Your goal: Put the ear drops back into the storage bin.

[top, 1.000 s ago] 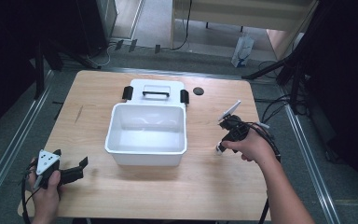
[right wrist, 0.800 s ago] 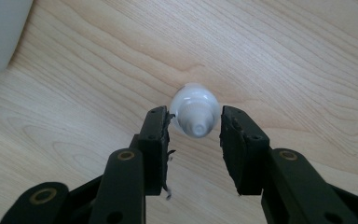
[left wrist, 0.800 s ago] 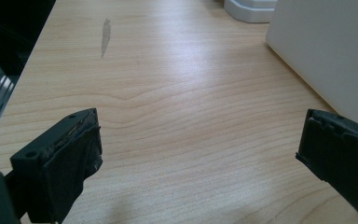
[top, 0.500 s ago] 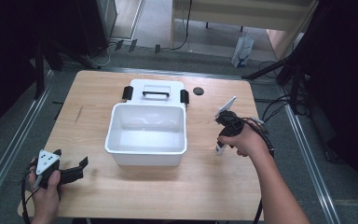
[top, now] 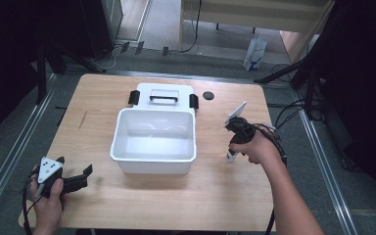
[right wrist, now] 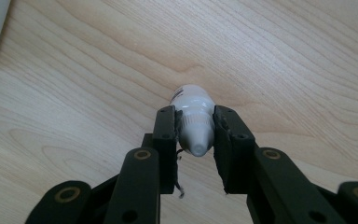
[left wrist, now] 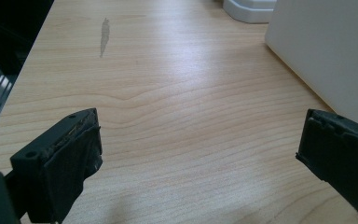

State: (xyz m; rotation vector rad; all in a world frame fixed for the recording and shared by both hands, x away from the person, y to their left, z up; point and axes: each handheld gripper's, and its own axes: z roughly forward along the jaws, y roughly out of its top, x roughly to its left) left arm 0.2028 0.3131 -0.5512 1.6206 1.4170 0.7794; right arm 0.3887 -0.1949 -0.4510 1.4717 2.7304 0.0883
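Small white bottle (right wrist: 193,122) clamped between jaws of right gripper (right wrist: 194,135), over bare table (top: 225,196) right of white bin (top: 154,139). High view: bottle (top: 231,155) points down, tip near tabletop. Step in hand, likely: carrying bottle; whether lifted clear or touching wood, cannot tell. Next move probably toward open bin; calls for lift over rim, steady grip on slick plastic. Bottle: glossy, rounded, ribbed collar, narrow tip. Lid (top: 164,95) lies behind bin. Left gripper (top: 68,182) rests at near left corner, jaws wide apart, empty.
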